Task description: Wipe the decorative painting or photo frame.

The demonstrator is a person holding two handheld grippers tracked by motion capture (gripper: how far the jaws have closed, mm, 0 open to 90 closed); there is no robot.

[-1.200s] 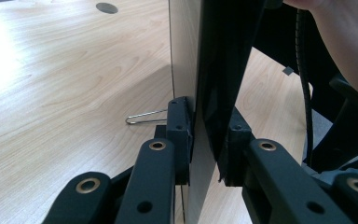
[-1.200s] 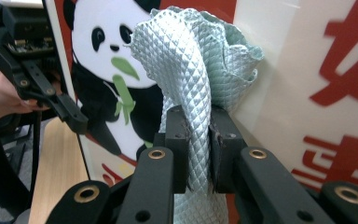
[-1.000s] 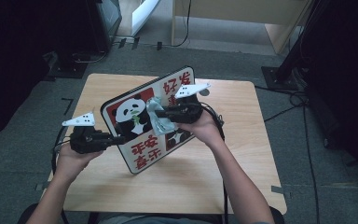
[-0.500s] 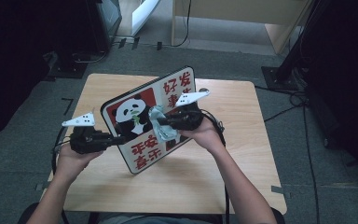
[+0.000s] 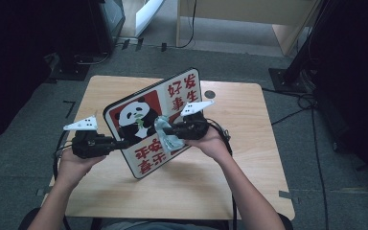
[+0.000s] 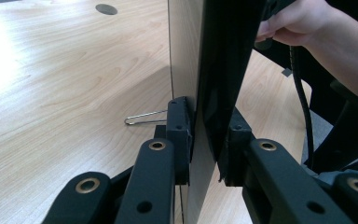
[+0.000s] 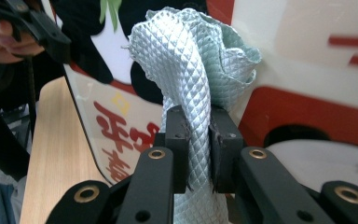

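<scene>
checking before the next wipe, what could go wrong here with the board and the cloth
The left gripper pinches only the edge of the tilted panda board; wiping pressure could twist it loose or tip it onto the table. The cloth is bunched in the right gripper, so it may smear rather than wipe flat.

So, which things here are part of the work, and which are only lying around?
Part of the work:
- panda board, held upright at its edge by the left gripper
- grey-green cloth, pinched in the right gripper against the board's face

Only lying around:
- wire clip on the table
- cables on the floor
</scene>
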